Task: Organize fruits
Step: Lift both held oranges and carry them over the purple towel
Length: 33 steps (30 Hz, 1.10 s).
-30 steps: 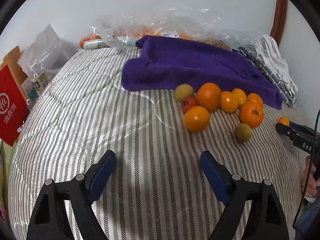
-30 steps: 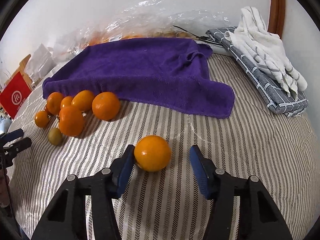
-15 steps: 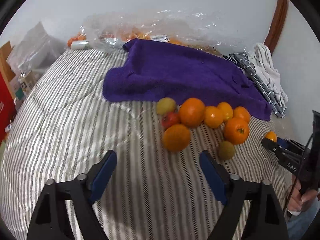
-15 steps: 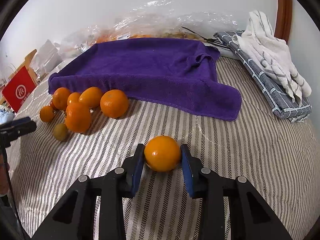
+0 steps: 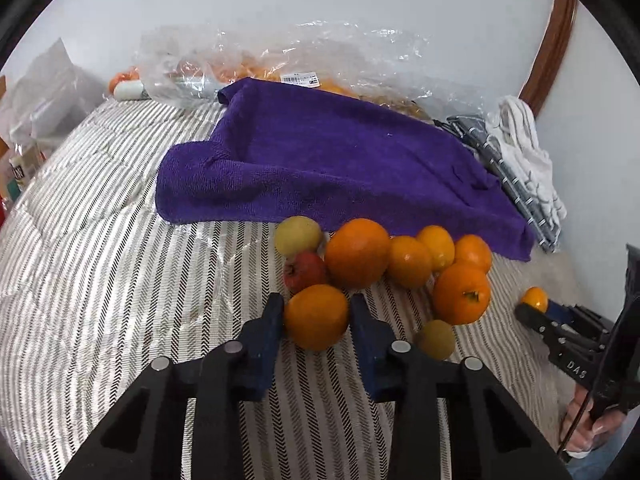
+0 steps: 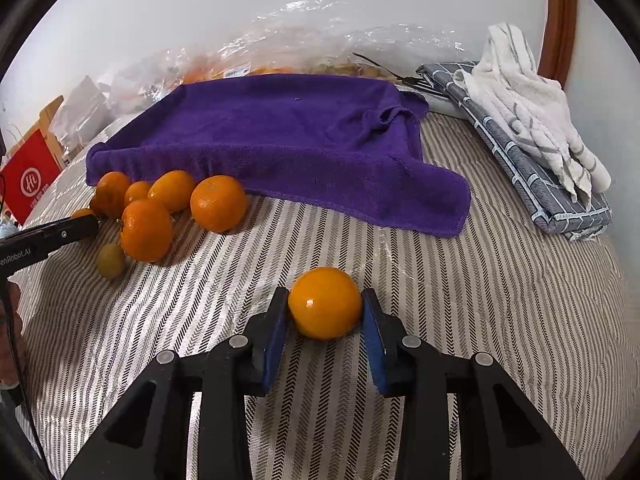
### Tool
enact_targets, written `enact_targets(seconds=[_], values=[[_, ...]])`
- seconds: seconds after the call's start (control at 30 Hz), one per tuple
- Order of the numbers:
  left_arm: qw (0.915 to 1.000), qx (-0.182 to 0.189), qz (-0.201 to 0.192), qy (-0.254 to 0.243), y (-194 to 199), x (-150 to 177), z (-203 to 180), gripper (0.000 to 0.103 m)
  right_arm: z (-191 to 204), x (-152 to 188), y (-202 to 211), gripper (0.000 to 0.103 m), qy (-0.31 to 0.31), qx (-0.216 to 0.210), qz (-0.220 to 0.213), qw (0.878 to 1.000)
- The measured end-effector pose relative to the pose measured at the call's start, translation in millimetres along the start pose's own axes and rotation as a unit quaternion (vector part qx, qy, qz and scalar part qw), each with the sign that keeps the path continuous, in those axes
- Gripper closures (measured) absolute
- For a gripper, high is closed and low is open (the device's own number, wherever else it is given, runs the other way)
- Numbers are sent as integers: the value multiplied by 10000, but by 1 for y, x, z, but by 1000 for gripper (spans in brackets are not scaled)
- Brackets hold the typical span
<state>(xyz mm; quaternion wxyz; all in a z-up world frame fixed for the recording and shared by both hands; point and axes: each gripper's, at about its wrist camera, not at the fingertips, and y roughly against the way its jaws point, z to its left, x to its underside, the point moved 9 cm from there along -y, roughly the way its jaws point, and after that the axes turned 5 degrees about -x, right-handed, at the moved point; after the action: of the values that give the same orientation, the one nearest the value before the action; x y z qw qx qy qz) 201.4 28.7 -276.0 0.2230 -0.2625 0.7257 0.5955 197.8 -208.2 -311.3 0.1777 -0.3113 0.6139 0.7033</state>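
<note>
I am working over a bed with a striped quilt (image 5: 120,280), where a purple towel (image 5: 320,168) lies spread, in my judgement as the spot where the sorted fruit will go. A heap of fruit sits just in front of its near edge: several oranges, a yellowish fruit (image 5: 298,236), a red one (image 5: 305,271) and a small greenish one (image 5: 436,339), loosely touching one another.

My left claw (image 5: 316,320) reaches into the near side of the heap; its jaws are closing on the nearest orange (image 5: 316,316), with both blue pads at the orange's sides, seemingly touching it.

My right claw (image 6: 325,308) works well apart from the heap, on open quilt. It is clamped on a lone orange (image 6: 325,303), pads pressed to both sides, the fruit resting on the quilt, not yet lifted
</note>
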Motion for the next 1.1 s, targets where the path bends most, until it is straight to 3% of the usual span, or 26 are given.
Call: enact_targets(seconds=[0.27,0.47,0.6,0.8,1.1], values=[[9998,98,43,195,8,8,5,72,-1,-1,3,67,-114,-185,-109,9997],[9996,88,38,270,33,13,13,72,-3,1,3,67,-314,-576,10,9978],[9997,35,-57,234,54,6,17,72,-9,-1,9,67,-581,-565,1,9967],[9992,-30,-364,161,88,-32,14,72,-7,-34,45,67,-500,-417,-278,9975],[9962,-232,-832,46,114,-124,4,72,6,-124,86,67,-265,-309,-875,9953]])
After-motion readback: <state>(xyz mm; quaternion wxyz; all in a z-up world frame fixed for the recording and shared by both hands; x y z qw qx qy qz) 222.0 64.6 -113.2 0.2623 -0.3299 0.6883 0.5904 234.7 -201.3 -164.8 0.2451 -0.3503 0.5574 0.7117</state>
